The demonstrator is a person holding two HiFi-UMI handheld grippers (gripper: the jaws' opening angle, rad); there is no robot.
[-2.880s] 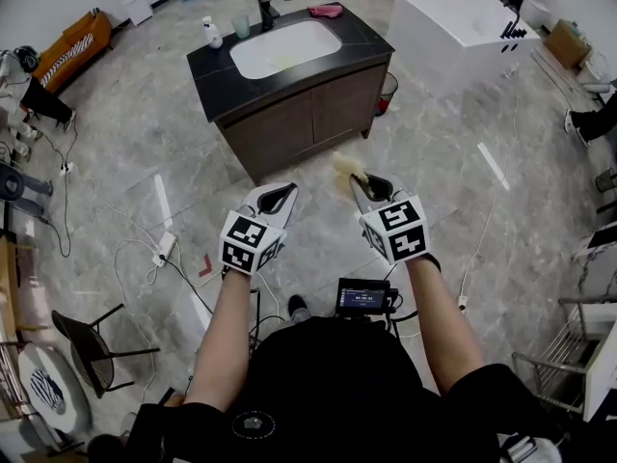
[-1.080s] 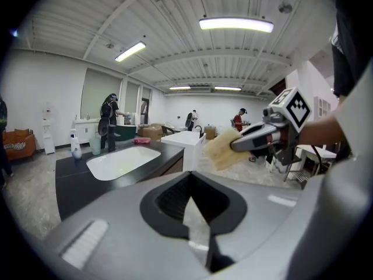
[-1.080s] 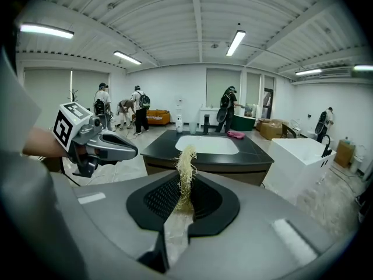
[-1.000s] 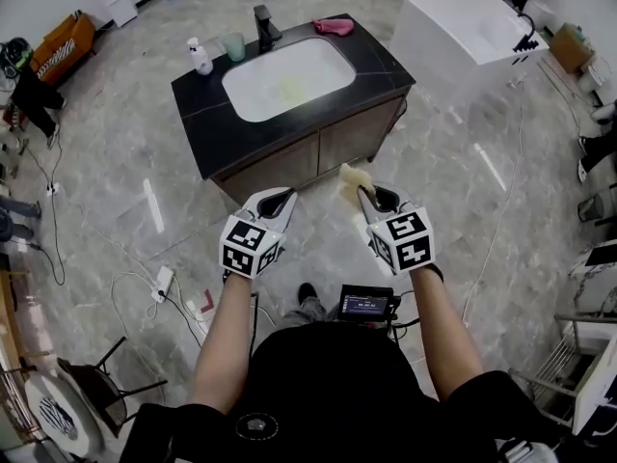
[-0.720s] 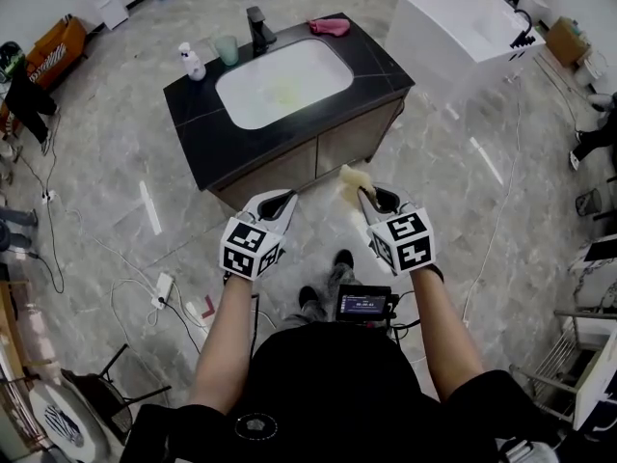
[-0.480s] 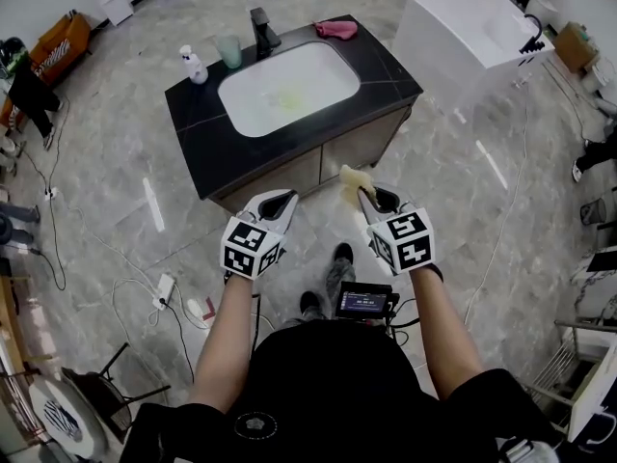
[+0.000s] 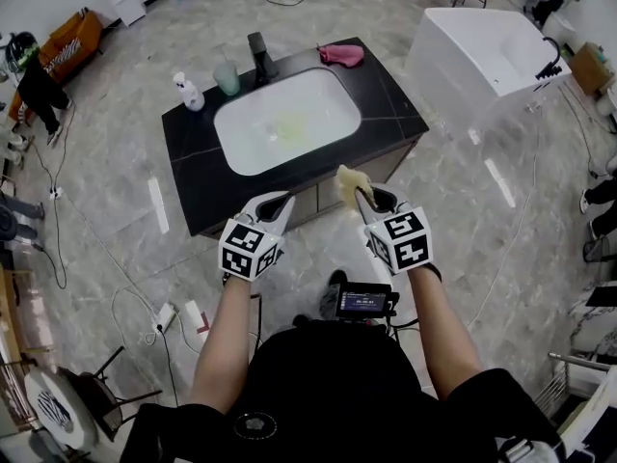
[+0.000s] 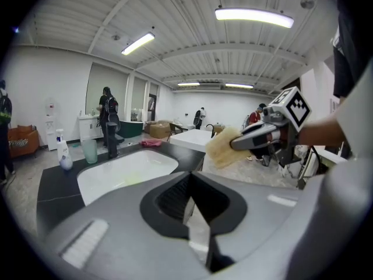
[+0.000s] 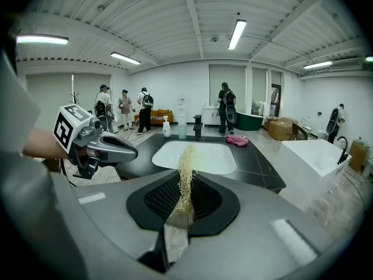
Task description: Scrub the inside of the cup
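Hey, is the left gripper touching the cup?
Apart. Head view: the left gripper is at the counter's near edge, the cup stands beside the faucet at the back.

A lab-like hall dressed as a bathroom is shown: a lone vanity (image 7: 198,177) and a white tub (image 7: 472,51) are set on open tiled floor (image 7: 106,230), cables (image 7: 53,193) are strewn about, and strip lights (image 9: 236,32) are hung overhead.

A white sink (image 7: 241,141) is set in a black counter (image 7: 193,167). A faucet (image 7: 258,56), a spray bottle (image 7: 189,93) and a pink cloth (image 7: 342,55) are seen along its far edge. A white tub (image 7: 453,56) is placed to the right.
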